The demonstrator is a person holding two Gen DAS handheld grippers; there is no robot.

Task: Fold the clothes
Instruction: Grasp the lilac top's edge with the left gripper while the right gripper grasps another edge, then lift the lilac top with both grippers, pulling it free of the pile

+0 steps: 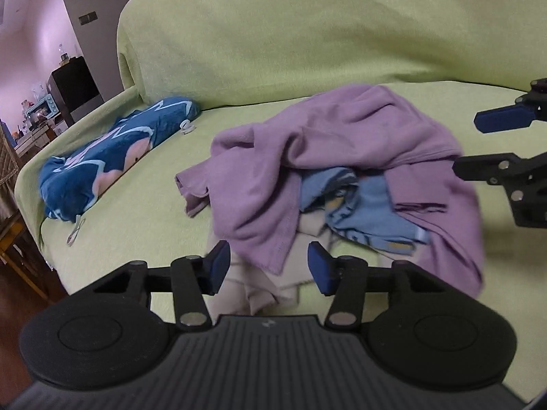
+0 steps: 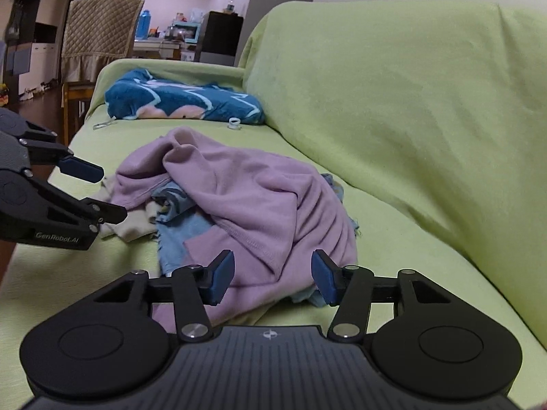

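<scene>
A crumpled pile of clothes lies on the green sofa seat. A lilac garment is on top, over a light blue printed one and a cream one. My left gripper is open and empty, just short of the pile's near edge. My right gripper is open and empty, its fingers either side of the lilac garment's near edge, not closed on it. Each gripper shows in the other's view: the right one at the pile's right, the left one at its left.
A rolled dark blue patterned blanket lies at the sofa's far end by the armrest, also in the right wrist view. The sofa backrest rises behind the pile. Beyond the sofa are a covered chair and a black cabinet.
</scene>
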